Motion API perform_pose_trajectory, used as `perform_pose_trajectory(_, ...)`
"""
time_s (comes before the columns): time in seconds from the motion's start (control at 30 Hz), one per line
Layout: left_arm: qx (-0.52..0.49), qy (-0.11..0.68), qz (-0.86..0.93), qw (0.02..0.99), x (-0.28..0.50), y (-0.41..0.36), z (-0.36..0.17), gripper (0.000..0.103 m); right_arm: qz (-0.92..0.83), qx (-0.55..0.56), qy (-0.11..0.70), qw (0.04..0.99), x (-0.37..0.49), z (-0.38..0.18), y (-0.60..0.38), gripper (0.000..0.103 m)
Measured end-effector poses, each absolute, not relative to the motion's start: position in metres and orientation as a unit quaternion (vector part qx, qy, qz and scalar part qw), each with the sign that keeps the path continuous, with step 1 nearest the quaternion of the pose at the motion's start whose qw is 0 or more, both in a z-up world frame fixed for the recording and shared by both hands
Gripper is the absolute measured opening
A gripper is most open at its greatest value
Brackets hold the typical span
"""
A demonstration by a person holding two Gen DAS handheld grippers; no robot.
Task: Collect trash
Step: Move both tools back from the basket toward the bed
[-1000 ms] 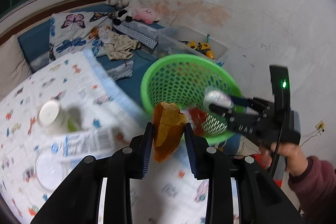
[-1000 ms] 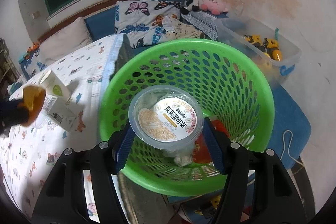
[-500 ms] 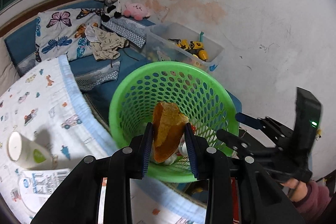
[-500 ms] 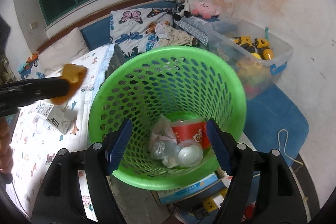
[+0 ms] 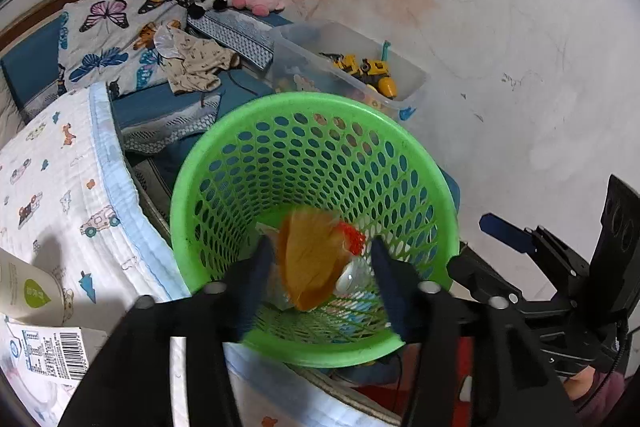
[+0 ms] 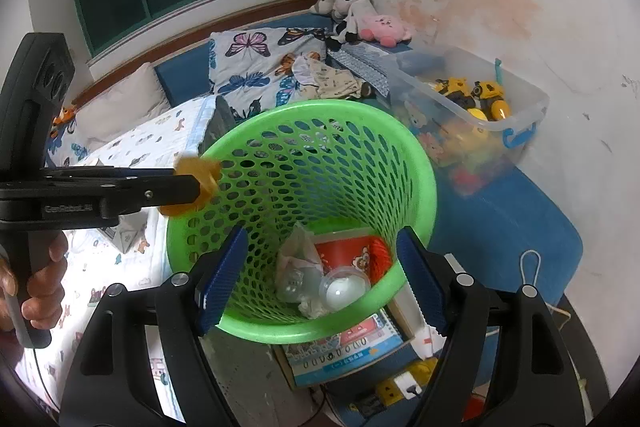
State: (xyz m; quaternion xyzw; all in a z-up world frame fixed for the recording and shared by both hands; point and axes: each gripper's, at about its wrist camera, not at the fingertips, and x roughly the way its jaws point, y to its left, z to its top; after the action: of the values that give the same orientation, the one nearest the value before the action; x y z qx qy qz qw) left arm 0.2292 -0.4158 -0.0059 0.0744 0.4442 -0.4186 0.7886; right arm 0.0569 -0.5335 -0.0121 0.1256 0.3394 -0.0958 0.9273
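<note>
The crumpled orange wrapper (image 5: pixel 310 259) was released between the left gripper's (image 5: pixel 318 267) opening jaws above the green perforated plastic basket (image 5: pixel 200 187); the right gripper (image 6: pixel 320 275) gaped empty. Release over the middle was judged best.

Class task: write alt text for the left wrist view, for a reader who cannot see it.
An orange wrapper, blurred, sits between the opening fingers of the left claw, above the mouth of a green basket that already holds trash. A patterned blanket lies to the left, and the right claw shows at the right edge, empty.
</note>
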Motion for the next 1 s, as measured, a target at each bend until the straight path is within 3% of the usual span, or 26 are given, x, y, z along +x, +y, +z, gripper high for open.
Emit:
perform_pose_trajectory(0.23, 0.059, 0.441, -0.423, 0.789, 0.228, -0.406, 0.001, 0.062, -0.096, 0.124, 0.336, 0.929, 0.052, -0.009, -0.531, 0.077)
perform_pose_trajectory(1.0, 0.059, 0.389, -0.331, 0.858, 0.210, -0.259, 0.037, 0.069, -0.033, 0.091, 0.326, 0.940, 0.069, 0.013, -0.449, 0.081)
